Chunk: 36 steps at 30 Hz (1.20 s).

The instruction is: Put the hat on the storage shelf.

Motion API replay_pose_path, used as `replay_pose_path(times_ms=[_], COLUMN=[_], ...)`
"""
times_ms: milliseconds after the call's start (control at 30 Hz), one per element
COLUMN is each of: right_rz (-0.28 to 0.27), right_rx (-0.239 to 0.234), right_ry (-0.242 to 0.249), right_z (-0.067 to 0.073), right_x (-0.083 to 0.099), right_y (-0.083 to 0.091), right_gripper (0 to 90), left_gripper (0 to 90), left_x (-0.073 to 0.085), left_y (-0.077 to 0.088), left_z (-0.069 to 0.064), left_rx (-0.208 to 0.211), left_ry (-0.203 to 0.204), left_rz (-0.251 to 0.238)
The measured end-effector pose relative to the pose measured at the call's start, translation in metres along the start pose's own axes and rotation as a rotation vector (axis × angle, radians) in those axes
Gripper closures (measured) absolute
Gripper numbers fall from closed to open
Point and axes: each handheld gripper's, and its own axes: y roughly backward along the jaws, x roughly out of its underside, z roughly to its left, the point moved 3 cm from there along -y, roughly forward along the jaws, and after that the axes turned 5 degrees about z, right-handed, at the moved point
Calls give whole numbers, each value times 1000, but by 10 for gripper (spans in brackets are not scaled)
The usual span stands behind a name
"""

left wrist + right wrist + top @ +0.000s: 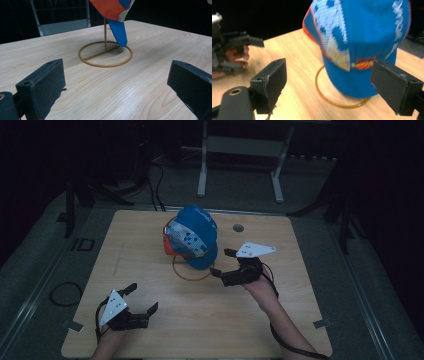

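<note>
Right gripper (pixel 220 263) jaws wide apart, empty, just beside brim of blue cap (pixel 192 236) on wire stand (pixel 105 53); brim points toward it. Left gripper (pixel 141 297) spread too, well apart.

A dim lab: bare wooden table (pixel 200 320), trailing floor cables (pixel 157 185), metal frame (pixel 240 150) behind.

a light wooden table (pixel 150 270) spans the middle of the high view, with a round hole (pixel 238 227) near its upper right. a white metal frame (pixel 240 150) stands at top centre, black cables (pixel 155 185) trail at upper left, and a cable loop (pixel 65 293) lies at the left edge.
</note>
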Motion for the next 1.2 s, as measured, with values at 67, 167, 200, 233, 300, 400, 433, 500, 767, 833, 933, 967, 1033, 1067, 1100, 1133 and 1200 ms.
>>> replay_pose_path(times_ms=[67,167,200,233,300,400,433,500,767,833,933,967,1033,1067,1100,1133,1200], right_rz=[8,20,24,28,37,50,54,60,104,112,125,126,131,129,130,131,131], right_rx=[-8,-26,-29,-32,-37,-37,-35,-38,-31,-29,-21,-14,-3,-2,-1,4,9], right_ry=[1,-5,-5,-4,2,2,-1,0,-12,-24,-31,-39,-45,-48,-53,-53,-55], right_z=[1,1,1,1,0,-2,-2,-3,-10,-12,-15,-16,-18,-18,-19,-20,-22], right_x=[8,19,23,26,33,44,47,54,83,91,100,103,109,111,113,115,120], right_y=[-2,-4,-5,-5,-7,-8,-9,-9,-12,-11,-10,-9,-8,-6,-5,-4,-1], right_gripper=[139,139,139,140,140,140,140,140,143,145,145,145,145,145,145,145,145], left_gripper=[19,19,19,19,19,19,19,19,19,19,19,19,19,19,19,19,19], left_x=[0,0,0,0,0,0,0,1,1,1,2,2,2,2,3,3,3], left_y=[0,0,0,0,0,0,0,0,-1,-1,-2,-2,-2,-3,-3,-3,-3], left_z=[0,0,0,0,0,0,0,0,-1,-1,-1,-1,-2,-2,-3,-3,-4], left_rx=[0,0,-1,-1,1,-1,-1,1,9,8,11,13,19,21,23,24,25], left_ry=[0,1,0,0,1,0,-3,-2,-10,-7,-5,-5,-5,-8,-11,-12,-17], left_rz=[0,-2,0,0,1,2,3,4,14,14,15,17,19,22,25,26,28])
